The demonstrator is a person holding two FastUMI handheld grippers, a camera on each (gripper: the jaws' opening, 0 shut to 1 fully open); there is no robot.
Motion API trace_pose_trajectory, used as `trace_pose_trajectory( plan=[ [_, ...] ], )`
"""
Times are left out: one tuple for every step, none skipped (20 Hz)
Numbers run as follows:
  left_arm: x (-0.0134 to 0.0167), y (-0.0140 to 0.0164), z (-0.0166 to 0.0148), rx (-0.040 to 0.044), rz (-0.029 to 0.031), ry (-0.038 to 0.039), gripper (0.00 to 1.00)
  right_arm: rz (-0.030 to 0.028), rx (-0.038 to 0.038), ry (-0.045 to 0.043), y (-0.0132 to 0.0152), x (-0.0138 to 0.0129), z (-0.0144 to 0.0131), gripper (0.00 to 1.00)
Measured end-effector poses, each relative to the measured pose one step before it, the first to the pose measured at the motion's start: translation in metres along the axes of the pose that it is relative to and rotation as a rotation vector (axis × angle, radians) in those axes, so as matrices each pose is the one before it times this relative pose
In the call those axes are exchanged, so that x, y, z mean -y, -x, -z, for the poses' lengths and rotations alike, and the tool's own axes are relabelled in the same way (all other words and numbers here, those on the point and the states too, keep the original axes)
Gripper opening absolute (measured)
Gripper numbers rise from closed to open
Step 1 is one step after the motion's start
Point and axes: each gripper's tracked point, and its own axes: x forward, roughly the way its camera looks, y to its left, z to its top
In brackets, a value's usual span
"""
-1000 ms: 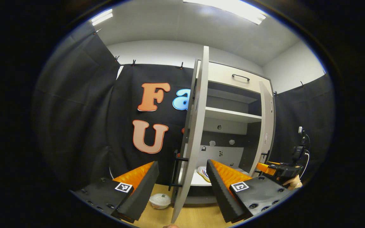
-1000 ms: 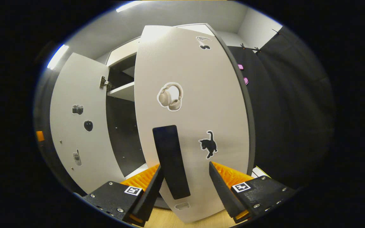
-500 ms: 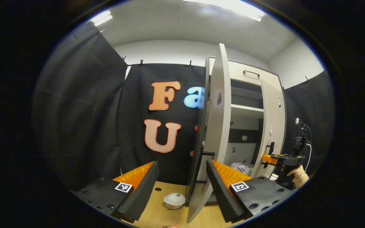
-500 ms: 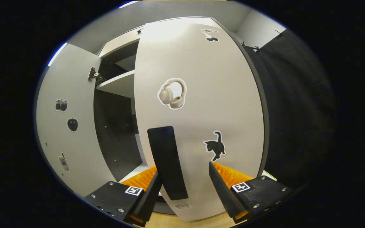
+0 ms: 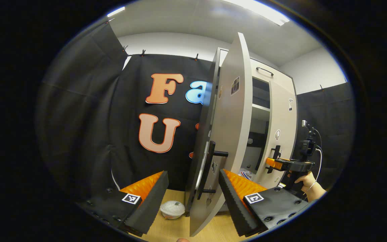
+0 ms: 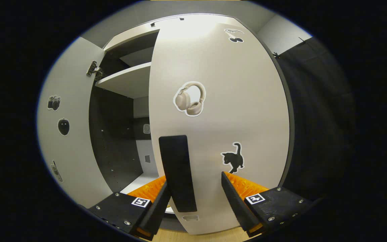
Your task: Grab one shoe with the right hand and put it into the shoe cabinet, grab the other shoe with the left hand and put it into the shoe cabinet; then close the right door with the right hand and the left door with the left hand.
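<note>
Since a second ago both doors have swung further shut; we now see only a narrow gap into the shoe cabinet (image 5: pixel 259 111). Our left gripper (image 5: pixel 193 198) has its fingers wide apart around the left door (image 5: pixel 228 134) edge and black handle (image 5: pixel 208 168). Our right gripper (image 6: pixel 195 201) fingers, also apart, straddle the right door (image 6: pixel 220 101) handle (image 6: pixel 177 171). A shoe (image 5: pixel 246 175) lies inside.

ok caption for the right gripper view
Open right claw straddling the black handle of the stickered right door, cabinet ajar.
</note>
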Motion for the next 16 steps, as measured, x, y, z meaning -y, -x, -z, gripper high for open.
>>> trace_pose_trajectory(
  plan=[
    [-0.00093, -0.00315, 0.00320, -0.00533, 0.00243, -0.01108, 0.96, -0.00324, -0.00882, 0.00015, 0.00329, -0.00112, 0.00037, 0.88],
    [0.00006, -0.00262, 0.00094, -0.00477, 0.00065, -0.01219, 0.97, -0.00521, 0.00518, 0.00364, 0.00402, -0.00049, -0.00156, 0.89],
    [0.00086, -0.00324, 0.00127, -0.00500, -0.00404, -0.01350, 0.97, -0.00461, 0.00957, 0.00494, 0.00570, 0.00015, -0.00208, 0.89],
    [-0.00336, -0.00334, 0.00195, -0.00606, -0.01429, -0.01730, 0.96, -0.00888, 0.00442, 0.00156, 0.00735, -0.00074, -0.00149, 0.90],
    [-0.00067, -0.00131, 0.00379, -0.01405, -0.01247, -0.01772, 0.94, -0.01473, 0.00361, -0.00066, 0.01133, -0.00207, -0.00209, 0.91],
    [-0.00004, -0.00044, 0.00063, -0.00182, -0.00971, -0.00737, 0.94, -0.00893, 0.00266, 0.00376, 0.01040, -0.00033, -0.00174, 0.92],
    [0.00176, -0.00139, -0.00054, -0.00219, 0.00086, 0.00037, 0.94, -0.00220, 0.00370, 0.01026, 0.01064, 0.00198, -0.00226, 0.92],
    [0.00439, -0.00142, 0.00099, -0.00363, 0.00941, 0.00316, 0.94, 0.00577, 0.00514, 0.01222, 0.01157, 0.00244, -0.00325, 0.92],
    [0.00606, -0.00134, 0.00120, -0.00172, 0.01442, 0.00269, 0.94, 0.00761, 0.00372, 0.01116, 0.00850, 0.00228, -0.00203, 0.92],
    [0.00577, 0.00030, -0.00097, 0.00022, 0.00937, -0.00279, 0.95, -0.00479, 0.00754, 0.00796, 0.00789, 0.00060, -0.00256, 0.92],
    [0.00294, -0.00111, 0.00050, -0.00139, 0.01032, -0.00074, 0.95, -0.00526, 0.00913, 0.00431, 0.00823, 0.00002, -0.00310, 0.92],
    [0.00620, -0.00156, 0.00086, -0.00493, 0.01183, 0.00236, 0.95, -0.00263, 0.01054, 0.00457, 0.00653, 0.00088, -0.00365, 0.92],
    [0.00617, -0.00263, 0.00197, -0.00342, 0.01672, 0.00424, 0.92, 0.00187, 0.00882, 0.00894, 0.00685, 0.00063, -0.00311, 0.92],
    [0.00929, -0.00159, 0.00200, -0.00564, 0.02056, 0.01116, 0.92, -0.00006, 0.00369, 0.01004, 0.00542, 0.00078, -0.00142, 0.92],
    [0.00932, -0.00360, 0.00244, -0.00783, 0.02230, 0.01488, 0.92, -0.01072, -0.01174, -0.00197, 0.00450, -0.00146, 0.00179, 0.92],
    [0.00960, -0.00409, 0.00296, -0.00372, 0.02349, 0.01053, 0.95, -0.02121, -0.01202, -0.01129, 0.00544, -0.00391, 0.00255, 0.92]
  ],
)
